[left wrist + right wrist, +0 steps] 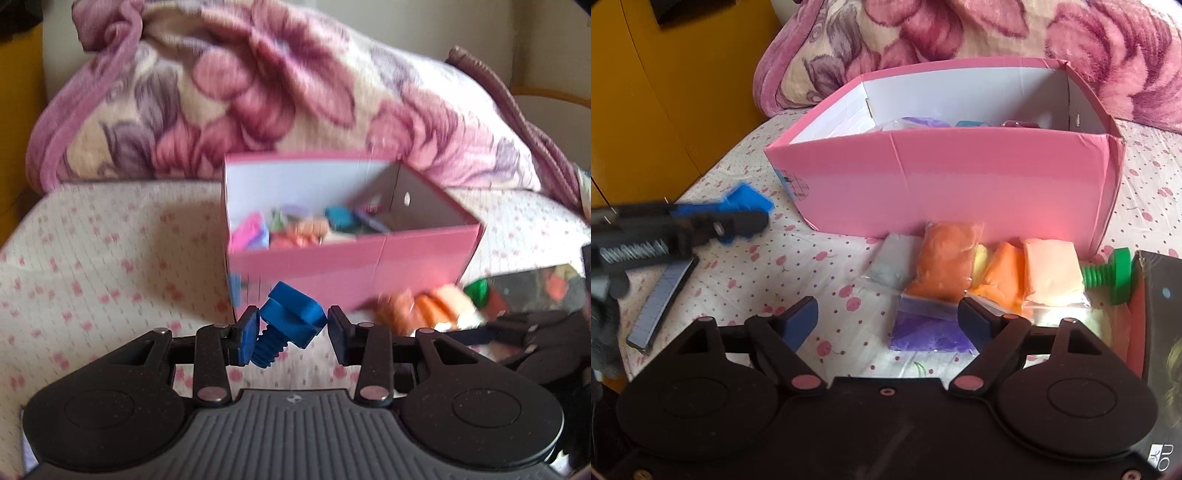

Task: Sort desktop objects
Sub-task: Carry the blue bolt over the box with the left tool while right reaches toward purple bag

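At the far side you have a floral blanket (258,92), pink and purple, heaped behind everything. Under it all lies your bedsheet (842,280), white with small pink cherry print. To your far left stands a yellow cabinet (676,92) with a dark patch near its top.
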Available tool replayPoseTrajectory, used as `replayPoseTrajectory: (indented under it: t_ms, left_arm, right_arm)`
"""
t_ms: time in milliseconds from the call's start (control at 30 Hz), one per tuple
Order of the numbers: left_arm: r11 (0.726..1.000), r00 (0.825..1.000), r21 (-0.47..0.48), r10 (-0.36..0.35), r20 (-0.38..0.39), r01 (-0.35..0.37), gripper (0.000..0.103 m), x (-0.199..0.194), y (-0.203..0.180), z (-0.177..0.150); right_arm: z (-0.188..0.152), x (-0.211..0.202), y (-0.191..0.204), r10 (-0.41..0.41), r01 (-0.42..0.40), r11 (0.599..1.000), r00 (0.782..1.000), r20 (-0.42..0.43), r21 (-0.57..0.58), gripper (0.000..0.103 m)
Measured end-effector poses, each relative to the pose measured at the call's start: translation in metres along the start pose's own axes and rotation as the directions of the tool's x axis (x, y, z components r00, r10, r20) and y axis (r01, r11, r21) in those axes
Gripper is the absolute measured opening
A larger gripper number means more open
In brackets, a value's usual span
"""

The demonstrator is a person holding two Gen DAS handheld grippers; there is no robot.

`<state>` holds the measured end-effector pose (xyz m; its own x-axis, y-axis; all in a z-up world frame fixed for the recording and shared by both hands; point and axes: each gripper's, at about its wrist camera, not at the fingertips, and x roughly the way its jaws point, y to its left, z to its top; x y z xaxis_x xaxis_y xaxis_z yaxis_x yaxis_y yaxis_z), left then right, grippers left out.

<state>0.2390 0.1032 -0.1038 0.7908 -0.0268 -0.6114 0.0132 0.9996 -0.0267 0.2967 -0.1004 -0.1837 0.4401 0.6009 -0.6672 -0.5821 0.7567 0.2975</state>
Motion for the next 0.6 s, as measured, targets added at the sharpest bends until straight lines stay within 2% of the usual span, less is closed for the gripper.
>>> replayPoseTrajectory:
  t_ms: [200,600]
  left_arm:
    - [1.0,0.999,0.017,0.015,0.033,-0.015,0.039,-0.006,-0.007,0.03]
    - [0.993,0.996,0.08,0.086,-0.005,-0.085,0.039,0.022,-0.025,0.064]
  right_arm:
    - [0.003,-0.001,0.0,0.014,-0.014,1.0,1.0,0.007,0.01,0.084]
    - [0.01,-0.003,-0.006,0.028,-0.029,0.998,0.999,0.019,0.047,0.085]
